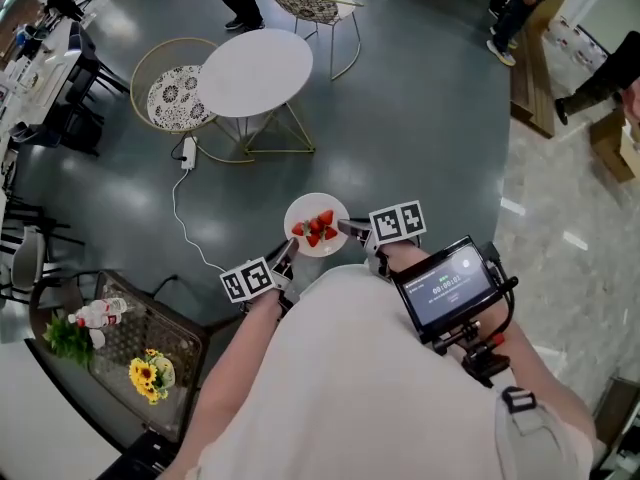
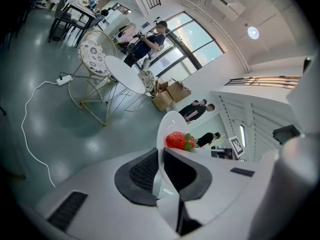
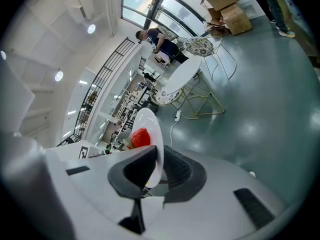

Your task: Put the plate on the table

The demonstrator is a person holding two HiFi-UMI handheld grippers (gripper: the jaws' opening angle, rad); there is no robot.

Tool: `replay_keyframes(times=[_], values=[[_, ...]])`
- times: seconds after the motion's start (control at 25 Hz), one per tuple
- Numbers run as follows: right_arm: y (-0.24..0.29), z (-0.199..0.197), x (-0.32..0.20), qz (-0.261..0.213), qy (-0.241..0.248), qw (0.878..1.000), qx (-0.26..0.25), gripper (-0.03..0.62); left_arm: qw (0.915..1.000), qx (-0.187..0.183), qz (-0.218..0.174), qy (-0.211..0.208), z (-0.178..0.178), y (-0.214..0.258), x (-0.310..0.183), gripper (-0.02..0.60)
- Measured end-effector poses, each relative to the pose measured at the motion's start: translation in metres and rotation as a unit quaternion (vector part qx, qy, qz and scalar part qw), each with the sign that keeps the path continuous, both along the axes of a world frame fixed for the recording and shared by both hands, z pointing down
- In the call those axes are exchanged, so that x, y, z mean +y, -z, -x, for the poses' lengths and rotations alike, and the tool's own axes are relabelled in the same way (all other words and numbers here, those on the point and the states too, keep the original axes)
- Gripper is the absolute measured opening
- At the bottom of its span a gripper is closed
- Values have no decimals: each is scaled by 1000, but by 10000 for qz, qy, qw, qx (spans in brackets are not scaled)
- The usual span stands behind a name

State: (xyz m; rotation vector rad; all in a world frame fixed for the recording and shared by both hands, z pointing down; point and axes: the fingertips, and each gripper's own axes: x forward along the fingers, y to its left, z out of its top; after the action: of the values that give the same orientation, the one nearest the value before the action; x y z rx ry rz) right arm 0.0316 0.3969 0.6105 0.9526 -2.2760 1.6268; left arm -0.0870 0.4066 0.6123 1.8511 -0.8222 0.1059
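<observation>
Above the floor (image 1: pixel 420 118), well short of the round table (image 1: pixel 256 73), the plate (image 1: pixel 305 208) w/ strawberries (image 1: pixel 318 227) hangs level in mid-air. L gripper (image 1: pixel 288 252) is clamped on its left rim and R gripper (image 1: pixel 350 229) on the right rim, both pairs of jaws pinching the edge.

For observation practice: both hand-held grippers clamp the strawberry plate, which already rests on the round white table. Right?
No: the head view shows the plate held in the air, short of the table; left hand-held gripper and right hand-held gripper clamp it.
</observation>
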Motion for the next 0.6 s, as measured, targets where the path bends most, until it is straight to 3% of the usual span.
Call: replay_keyframes(times=[0.6], values=[[9, 12, 4, 36, 177, 9998, 73, 28, 9999, 6, 45, 144, 11, 8, 9, 15]])
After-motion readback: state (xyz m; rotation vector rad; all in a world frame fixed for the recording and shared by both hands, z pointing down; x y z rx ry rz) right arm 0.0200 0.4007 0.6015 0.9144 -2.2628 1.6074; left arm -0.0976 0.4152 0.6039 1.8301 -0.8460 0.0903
